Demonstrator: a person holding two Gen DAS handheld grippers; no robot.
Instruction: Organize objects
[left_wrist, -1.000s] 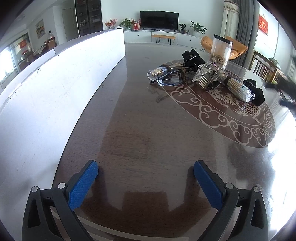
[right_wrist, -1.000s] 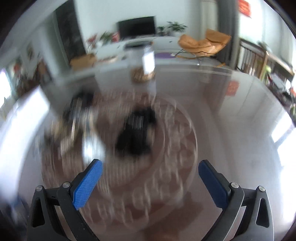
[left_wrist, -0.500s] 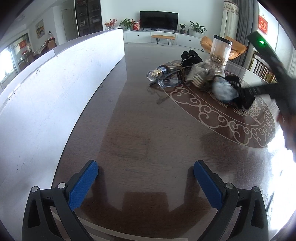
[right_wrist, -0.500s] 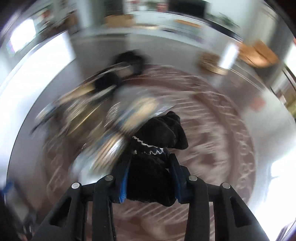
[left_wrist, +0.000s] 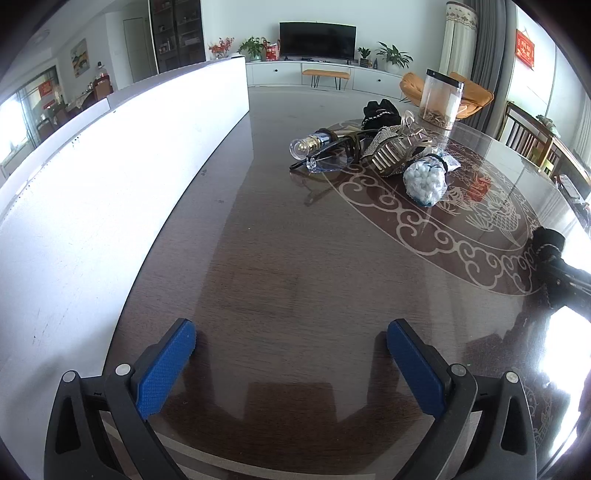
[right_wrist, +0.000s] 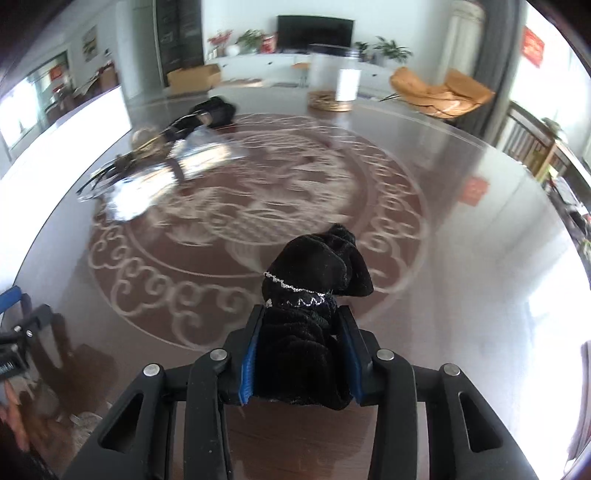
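A black velvet scrunchie with white trim sits between the blue pads of my right gripper. The pads press its sides while the jaws are opening slightly. It hangs just above the patterned table. In the left wrist view the same scrunchie and the right gripper show at the far right edge. My left gripper stands open over bare wood, nothing between its fingers. The pile at the back holds a small bottle, glasses, a hair claw, a bag of white balls and another black scrunchie.
A long white box wall runs along the table's left side. A clear jar with a black lid stands behind the pile. Chairs stand past the table's far right edge. A hand shows at the lower left of the right wrist view.
My right gripper was open above the pile, then shut on the black scrunchie and carried it away toward the table's near right. The left gripper has not moved.
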